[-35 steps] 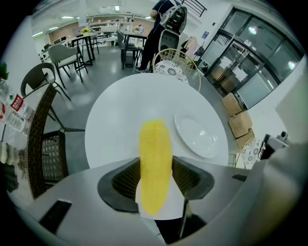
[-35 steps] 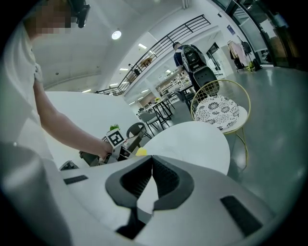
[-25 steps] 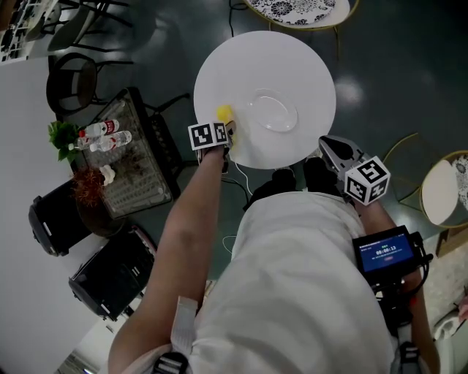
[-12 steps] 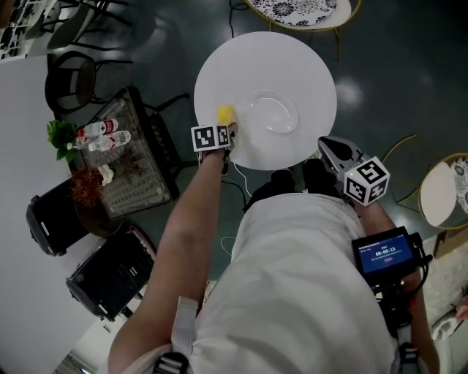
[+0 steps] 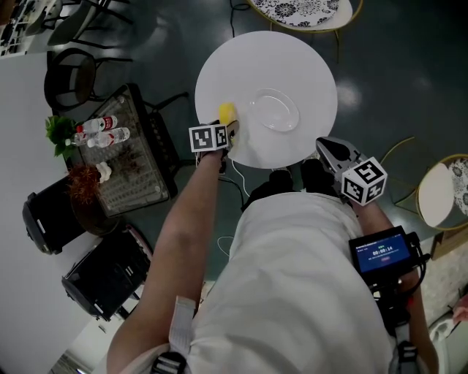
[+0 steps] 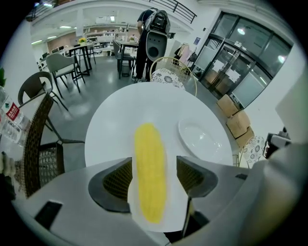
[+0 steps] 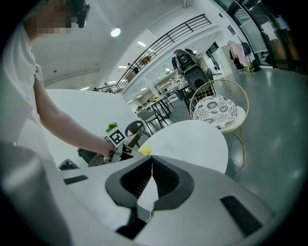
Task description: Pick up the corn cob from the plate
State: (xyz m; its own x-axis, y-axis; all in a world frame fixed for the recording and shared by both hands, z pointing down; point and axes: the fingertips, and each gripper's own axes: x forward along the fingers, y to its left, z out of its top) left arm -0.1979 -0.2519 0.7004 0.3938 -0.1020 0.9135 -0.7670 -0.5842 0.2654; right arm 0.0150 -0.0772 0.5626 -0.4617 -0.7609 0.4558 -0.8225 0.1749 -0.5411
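Observation:
A yellow corn cob (image 6: 150, 173) lies on the round white table (image 6: 120, 115), to the left of an empty clear plate (image 6: 199, 139). My left gripper (image 6: 153, 161) points steeply down over the cob, and its jaws have just been opening. The cob lies lengthwise between the pads with a gap on the right side. From the head view, the cob (image 5: 227, 112) shows just past the left gripper (image 5: 229, 130), beside the plate (image 5: 274, 111). My right gripper (image 7: 151, 158) is shut and empty, held off the table's near edge (image 5: 333, 150).
A gold-framed chair with a patterned cushion (image 5: 296, 9) stands beyond the table. A wire rack with bottles (image 5: 110, 135) and a plant (image 5: 62, 131) is at the left, with black chairs (image 5: 110, 274) below it. A round stool (image 5: 439, 191) is at the right.
The left gripper has rolled slightly over the cob. The cob rests at the same spot on the table, and the right gripper has not moved.

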